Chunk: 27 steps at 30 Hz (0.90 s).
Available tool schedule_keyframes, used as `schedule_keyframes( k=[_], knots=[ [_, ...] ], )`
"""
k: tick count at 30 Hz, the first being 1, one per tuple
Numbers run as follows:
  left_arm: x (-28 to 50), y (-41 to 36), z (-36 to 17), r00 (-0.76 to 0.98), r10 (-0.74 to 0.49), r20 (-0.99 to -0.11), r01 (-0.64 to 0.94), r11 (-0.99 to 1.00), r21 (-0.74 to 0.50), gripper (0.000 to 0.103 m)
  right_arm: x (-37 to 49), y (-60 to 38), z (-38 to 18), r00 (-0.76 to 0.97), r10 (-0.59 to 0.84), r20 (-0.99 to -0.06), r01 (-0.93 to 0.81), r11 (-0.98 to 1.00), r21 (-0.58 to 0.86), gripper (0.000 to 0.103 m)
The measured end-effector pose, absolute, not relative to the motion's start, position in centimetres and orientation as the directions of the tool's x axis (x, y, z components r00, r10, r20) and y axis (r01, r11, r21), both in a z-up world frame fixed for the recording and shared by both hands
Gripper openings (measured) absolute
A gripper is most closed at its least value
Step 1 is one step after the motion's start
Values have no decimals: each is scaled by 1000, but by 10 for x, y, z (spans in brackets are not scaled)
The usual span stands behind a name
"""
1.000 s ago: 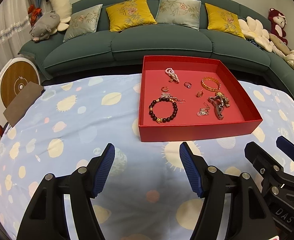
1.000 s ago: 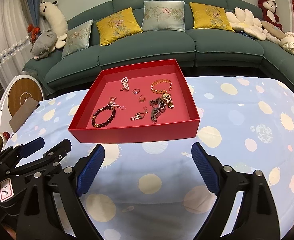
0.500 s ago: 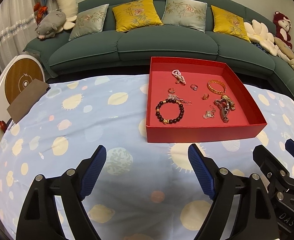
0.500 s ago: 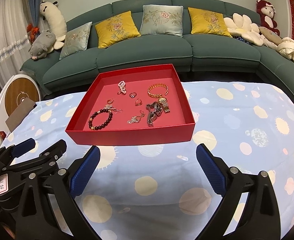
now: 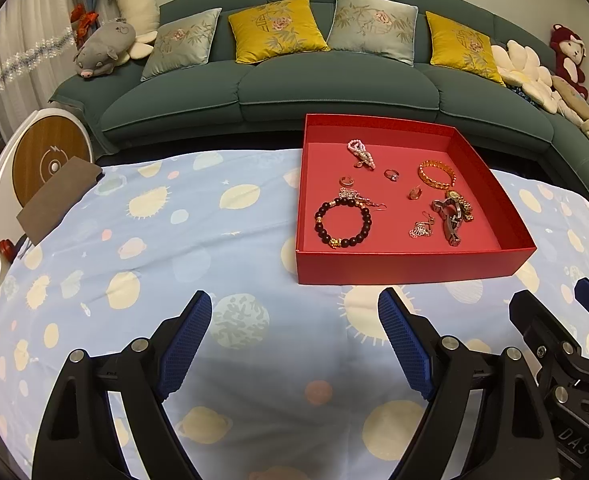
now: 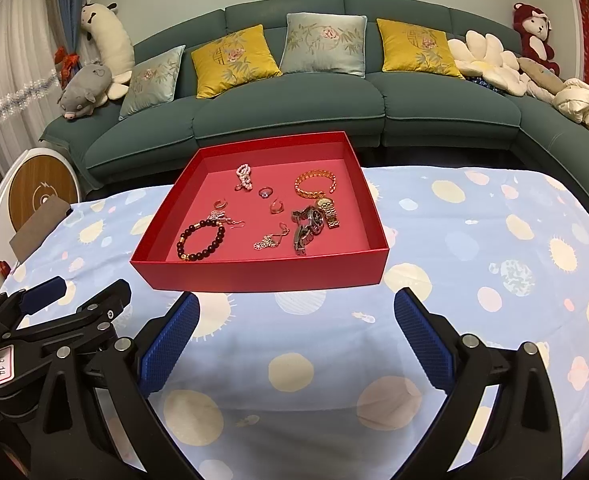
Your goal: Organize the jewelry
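A red box sits on the table, holding a dark bead bracelet, gold bangle, two watches, a pearl piece, rings and earrings. The silver watch's band runs front to back. Both the left tool and the right tool hover before the box, jaws wide apart, empty. A tag on the left tool reads "13 14".

Jewelry in tray (on tablecloth)
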State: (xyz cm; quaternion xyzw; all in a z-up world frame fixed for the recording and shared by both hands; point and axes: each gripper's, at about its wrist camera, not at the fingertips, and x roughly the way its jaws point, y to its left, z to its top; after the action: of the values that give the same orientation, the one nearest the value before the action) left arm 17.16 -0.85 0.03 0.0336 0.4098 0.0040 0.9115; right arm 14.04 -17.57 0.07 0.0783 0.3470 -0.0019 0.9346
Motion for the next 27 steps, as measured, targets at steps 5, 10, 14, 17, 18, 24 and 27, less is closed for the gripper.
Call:
schedule_keyframes(
  k=[5, 10, 14, 17, 18, 24, 27],
  knots=[
    [170, -8, 0, 663, 36, -748, 17, 998, 64, 83, 140, -175, 2, 763, 41, -645, 57, 990, 131, 95],
    [170, -8, 0, 668, 32, -744, 17, 998, 59, 83, 140, -176, 3, 767, 42, -640, 56, 990, 133, 95],
    [168, -7, 0, 676, 48, -736, 7, 997, 71, 83, 140, -174, 2, 767, 42, -640, 52, 990, 128, 95],
    [169, -6, -1, 670, 41, -741, 3, 998, 59, 83, 139, -174, 3, 768, 41, -639, 50, 991, 124, 95],
    [170, -5, -2, 665, 33, -746, 6, 999, 50, 83, 139, -174, 3, 768, 43, -639, 49, 991, 125, 95],
    [165, -6, -1, 692, 66, -719, -15, 997, 77, 84, 139, -172, 3, 766, 41, -641, 46, 992, 119, 95],
    [165, -5, 0, 698, 79, -711, -27, 996, 84, 87, 139, -171, 3, 765, 45, -642, 44, 992, 122, 95]
  ],
)
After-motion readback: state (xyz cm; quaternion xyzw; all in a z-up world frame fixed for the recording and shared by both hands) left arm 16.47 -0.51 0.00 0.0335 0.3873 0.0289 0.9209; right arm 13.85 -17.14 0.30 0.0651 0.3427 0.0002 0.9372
